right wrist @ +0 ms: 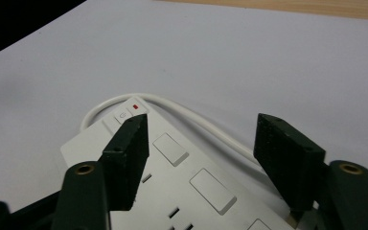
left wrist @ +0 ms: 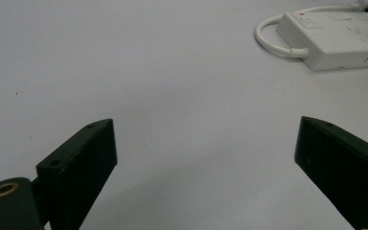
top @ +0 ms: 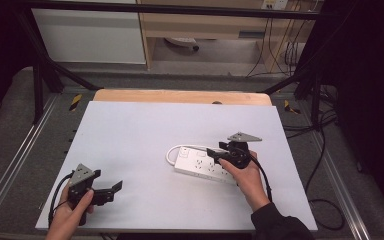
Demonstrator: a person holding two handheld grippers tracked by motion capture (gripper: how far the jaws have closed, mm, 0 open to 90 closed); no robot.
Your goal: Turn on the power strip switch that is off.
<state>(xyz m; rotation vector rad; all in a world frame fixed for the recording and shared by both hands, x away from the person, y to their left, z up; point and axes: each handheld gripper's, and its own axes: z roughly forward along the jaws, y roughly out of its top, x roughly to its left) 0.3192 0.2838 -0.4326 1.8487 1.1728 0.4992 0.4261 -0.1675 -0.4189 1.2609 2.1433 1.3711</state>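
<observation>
I have the right gripper over the switch end of the white power strip, which lies flat on the bench right of centre, its white cord looping out from the near end and back along the far side. In the right gripper view the jaws stand partly apart above the strip's top face, one pad hanging just by the power button and its small red indicator, the other out past the cord; nothing is gripped between them. My left gripper rests well apart at the bench's near left corner, jaws spread wide over bare surface, holding nothing. As I judge it, the work centres on that switch: the red mark suggests it may already be pressed, though I cannot tell its setting for sure. What seems left is to back the right hand clear.
</observation>
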